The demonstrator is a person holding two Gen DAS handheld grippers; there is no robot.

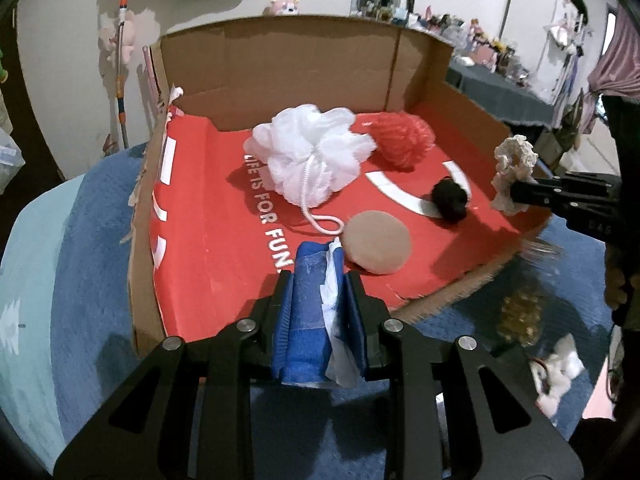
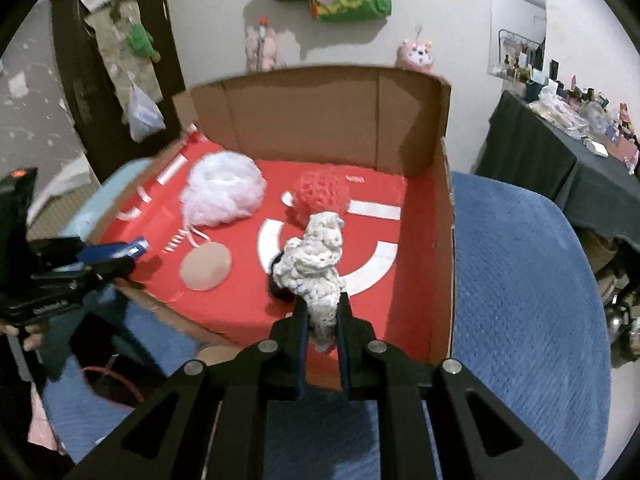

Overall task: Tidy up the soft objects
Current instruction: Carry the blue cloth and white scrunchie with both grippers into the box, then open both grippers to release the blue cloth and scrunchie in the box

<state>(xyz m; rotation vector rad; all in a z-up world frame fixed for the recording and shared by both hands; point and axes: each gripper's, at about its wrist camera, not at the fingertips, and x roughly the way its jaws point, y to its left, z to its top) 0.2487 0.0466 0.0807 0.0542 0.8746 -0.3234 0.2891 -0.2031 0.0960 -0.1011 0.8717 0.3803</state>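
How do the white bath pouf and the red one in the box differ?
The white pouf looks larger and fluffier than the red pouf. The white pouf trails a white cord loop; no cord shows on the red pouf. Both are mesh and lie untouched, side by side, on the red liner.

A lived-in home room: a fuzzy blue bedspread [image 2: 520,280] lies under an open brown cardboard box [image 2: 320,116]; behind the box, a pink plush toy [image 2: 418,54] hangs on the white wall; right of it stands a cluttered dark-draped table [image 2: 560,160].
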